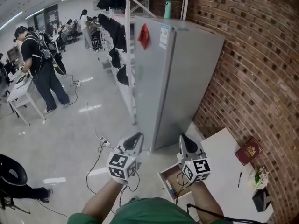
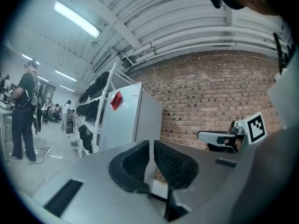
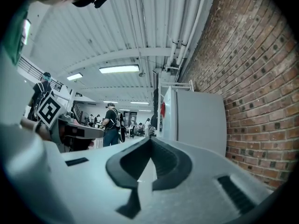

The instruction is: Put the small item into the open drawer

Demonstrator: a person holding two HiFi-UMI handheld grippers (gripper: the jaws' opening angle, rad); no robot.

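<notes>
1. Left gripper [image 1: 138,136] and right gripper [image 1: 183,138]: both jaw pairs together, empty, pointing level.
2. Likely small item, a thin black pen [image 1: 239,179]: near the right edge of the white table [image 1: 219,157], below and right of the nearer right gripper, its long axis running near-to-far.
3. Open brown drawer [image 1: 162,176]: at the table's left edge, beneath the right gripper. Its contents are indistinct.

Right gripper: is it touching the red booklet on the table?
Apart. Head view shows bare white table between the right gripper and the red booklet.
</notes>
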